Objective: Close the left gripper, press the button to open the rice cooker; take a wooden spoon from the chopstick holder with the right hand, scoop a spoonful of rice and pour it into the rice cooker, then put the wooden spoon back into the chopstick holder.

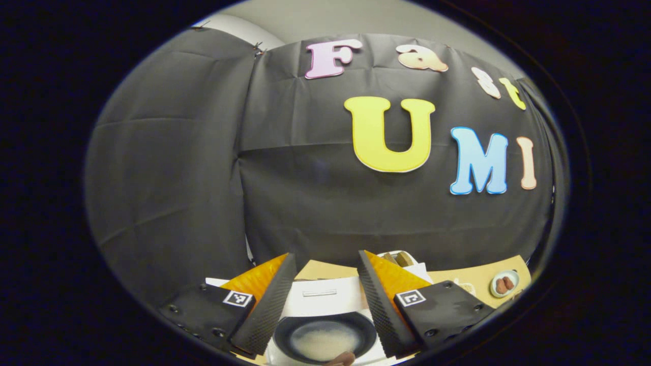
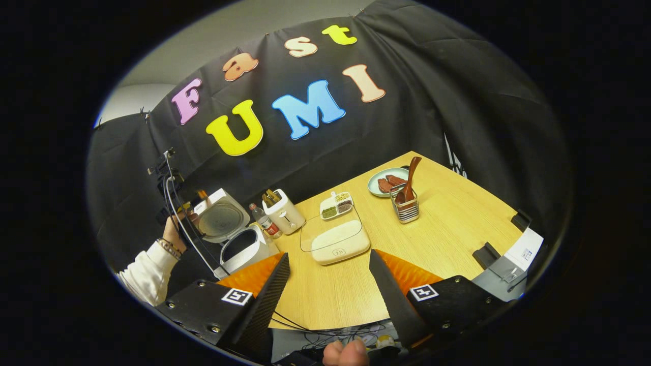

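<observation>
Rice cooker first: in the left gripper view the white rice cooker [image 1: 325,305] sits directly below and ahead of the left gripper [image 1: 325,300], its lid up and its dark inner pot showing a pale layer at the bottom. The fingers are spread wide with nothing between them, hanging above the pot. In the right gripper view the right gripper [image 2: 328,290] is also spread wide and empty, held over the near edge of the light wooden bench [image 2: 457,223]. The reddish-brown wooden spoon [image 2: 409,179] stands in the wire chopstick holder [image 2: 406,207] toward the far right of the bench, just in front of a pale green plate [image 2: 379,183]; its long axis runs near upright, bowl down in the holder and handle leaning up and slightly right. A flat cream container of rice with a clear lid [image 2: 339,241] lies between the holder and the open cooker, which stands at the far left under a hand with a white sleeve [image 2: 152,264]. The step in hand looks to be fetching the spoon: approach from above, line the fingers across the handle, grip high on it, and lift along its axis so the holder does not tip.
</observation>
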Available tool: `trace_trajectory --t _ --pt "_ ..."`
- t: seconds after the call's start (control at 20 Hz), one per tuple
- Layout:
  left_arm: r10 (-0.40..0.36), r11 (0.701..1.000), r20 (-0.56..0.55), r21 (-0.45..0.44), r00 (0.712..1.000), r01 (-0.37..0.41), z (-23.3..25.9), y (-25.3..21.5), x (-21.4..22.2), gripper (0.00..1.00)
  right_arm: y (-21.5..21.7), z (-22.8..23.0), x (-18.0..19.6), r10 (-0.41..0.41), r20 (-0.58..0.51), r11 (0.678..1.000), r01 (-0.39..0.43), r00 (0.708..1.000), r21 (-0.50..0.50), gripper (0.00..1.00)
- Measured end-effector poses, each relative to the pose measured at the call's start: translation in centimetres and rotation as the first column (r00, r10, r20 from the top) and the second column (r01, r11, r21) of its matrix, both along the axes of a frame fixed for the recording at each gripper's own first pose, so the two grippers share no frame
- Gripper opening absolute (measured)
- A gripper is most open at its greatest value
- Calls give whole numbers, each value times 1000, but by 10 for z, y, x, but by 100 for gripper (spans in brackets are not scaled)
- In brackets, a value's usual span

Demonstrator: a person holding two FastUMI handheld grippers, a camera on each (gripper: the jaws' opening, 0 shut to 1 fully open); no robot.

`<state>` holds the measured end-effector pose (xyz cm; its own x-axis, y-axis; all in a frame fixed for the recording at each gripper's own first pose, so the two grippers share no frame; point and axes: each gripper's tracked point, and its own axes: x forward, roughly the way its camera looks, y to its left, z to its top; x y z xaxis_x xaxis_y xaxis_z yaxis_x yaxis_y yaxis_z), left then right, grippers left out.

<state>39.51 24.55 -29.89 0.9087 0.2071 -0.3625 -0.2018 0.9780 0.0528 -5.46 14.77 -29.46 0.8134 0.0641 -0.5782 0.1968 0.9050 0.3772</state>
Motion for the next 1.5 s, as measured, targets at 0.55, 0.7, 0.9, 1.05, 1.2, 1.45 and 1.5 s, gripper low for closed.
trace_trajectory --t 0.55,0.7,0.9,1.05,1.2,1.45,1.5 --pt "20 1000 -19 15 1000 -20 -78 -30 -94 89 4 -13 -5 10 -32 1000 -10 999 -5 96" --pt "38 999 -58 3 998 -37 -102 -28 -105 92 6 -17 -7 10 -42 1000 -10 999 -2 96" --pt "45 999 -82 16 996 -44 -121 -28 -114 92 7 -22 -9 12 -55 1000 -13 998 -3 96" --pt "49 999 -95 25 994 -47 -132 -29 -118 89 9 -24 -10 17 -63 1000 -17 998 1 96" --pt "58 998 -149 1 987 -59 -157 -32 -125 86 13 -26 -10 25 -69 1000 -25 997 4 96" --pt "76 996 -116 -29 990 -80 -163 -34 -129 90 13 -30 -13 27 -76 1000 -27 997 9 96" --pt "73 997 -117 -29 990 -77 -164 -34 -131 90 12 -29 -13 25 -75 1000 -24 997 10 96"
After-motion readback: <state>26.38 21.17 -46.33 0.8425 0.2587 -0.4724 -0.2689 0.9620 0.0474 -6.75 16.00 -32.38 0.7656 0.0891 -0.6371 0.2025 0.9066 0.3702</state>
